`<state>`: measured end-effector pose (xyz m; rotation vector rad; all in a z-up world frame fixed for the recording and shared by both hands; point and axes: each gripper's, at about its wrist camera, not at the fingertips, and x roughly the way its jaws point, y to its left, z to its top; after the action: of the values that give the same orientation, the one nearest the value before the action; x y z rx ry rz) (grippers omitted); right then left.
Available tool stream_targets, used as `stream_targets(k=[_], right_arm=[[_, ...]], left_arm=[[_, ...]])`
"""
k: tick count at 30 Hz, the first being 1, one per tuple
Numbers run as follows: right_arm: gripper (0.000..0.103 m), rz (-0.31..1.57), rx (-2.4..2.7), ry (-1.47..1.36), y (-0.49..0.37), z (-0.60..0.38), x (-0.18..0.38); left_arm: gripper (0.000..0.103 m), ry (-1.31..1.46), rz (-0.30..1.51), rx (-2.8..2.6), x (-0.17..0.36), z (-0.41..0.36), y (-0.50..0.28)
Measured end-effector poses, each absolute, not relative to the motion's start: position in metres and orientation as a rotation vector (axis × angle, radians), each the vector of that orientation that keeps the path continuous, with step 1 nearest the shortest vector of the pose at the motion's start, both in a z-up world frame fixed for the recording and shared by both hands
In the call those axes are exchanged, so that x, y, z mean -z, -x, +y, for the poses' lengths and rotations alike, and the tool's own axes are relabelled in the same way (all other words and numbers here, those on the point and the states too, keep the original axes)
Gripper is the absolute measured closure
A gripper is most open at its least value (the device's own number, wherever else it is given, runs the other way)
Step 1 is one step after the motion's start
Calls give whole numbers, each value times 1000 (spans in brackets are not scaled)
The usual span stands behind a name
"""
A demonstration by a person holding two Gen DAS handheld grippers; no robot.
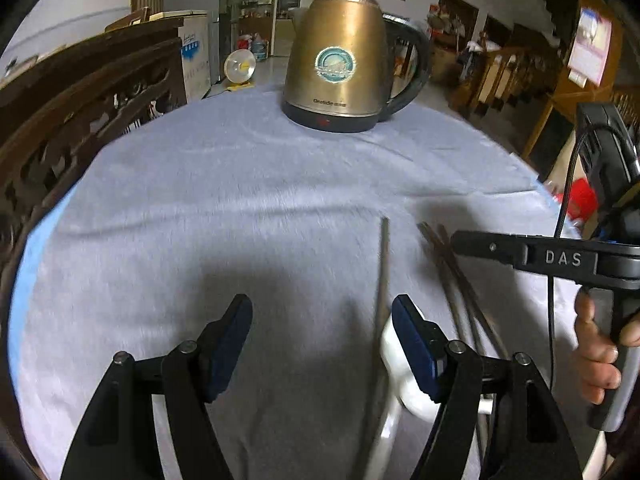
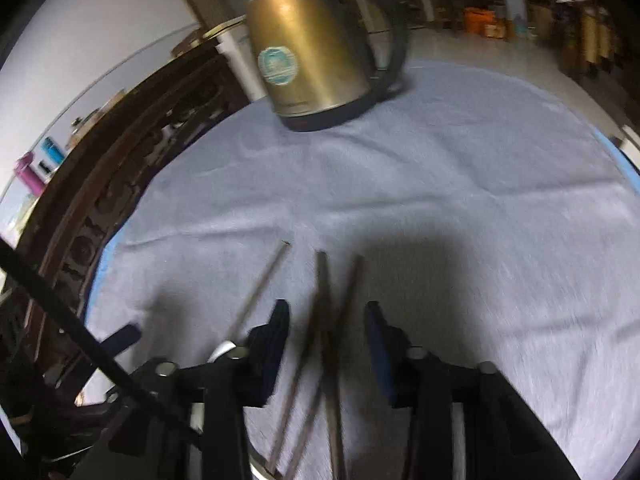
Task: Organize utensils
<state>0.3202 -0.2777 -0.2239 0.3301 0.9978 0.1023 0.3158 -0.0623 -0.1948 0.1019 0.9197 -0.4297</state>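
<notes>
Several thin brown chopsticks lie on the grey tablecloth. In the left wrist view one chopstick [image 1: 384, 264] lies alone, and a crossed bunch [image 1: 460, 284] lies to its right. A white spoon [image 1: 394, 354] lies beside the lone chopstick, partly behind my left gripper's right finger. My left gripper [image 1: 322, 316] is open and empty above the cloth, left of the spoon. My right gripper [image 2: 326, 320] is open, its jaws straddling the bunch of chopsticks [image 2: 328, 344]; it also shows in the left wrist view [image 1: 560, 258]. The lone chopstick [image 2: 262, 280] lies left of its jaws.
A gold electric kettle [image 1: 340, 56] stands at the far side of the table, also in the right wrist view [image 2: 308, 48]. A carved dark wooden chair back [image 1: 68, 120] borders the left table edge. The grey cloth [image 1: 240, 184] covers the round table.
</notes>
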Motion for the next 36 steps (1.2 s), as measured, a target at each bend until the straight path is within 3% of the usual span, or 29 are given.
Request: stream_targets(k=[4,6,10,14,19,21,23,25,36], right_arm=[[71,1080,-130,-354,-357,-276,237],[72,1112,-124,-352,-372,-273,245],[96,1123,-113,-320,-383,-268,244],[97,1110,-129,-329,-378,-280,239],[97,1035,-184,-535,-358,-324,233],[97,1013,-195,-580,-349,-336,228],[97,980,-206,-620,-335,-347,221],[97,955,-197,-635,-324,-355,216],[97,789,-156,-665,-257,-371,172]], left_arm=[[48,-98,985,450,201,-69,-341],[48,-108,1004,463,204,-74,-351],[48,-130,1022,515,205,-89,-361],[48,-184,1031,555,208,-108,-366],[48,-218,1067,573,219,-138,-377],[55,-239,1060,555,224,-148,-383],[71,-261,1045,541,225,-152,-388],[97,-253,1050,538,224,-152,-391],[98,-84,939,459,174,-85,-354]])
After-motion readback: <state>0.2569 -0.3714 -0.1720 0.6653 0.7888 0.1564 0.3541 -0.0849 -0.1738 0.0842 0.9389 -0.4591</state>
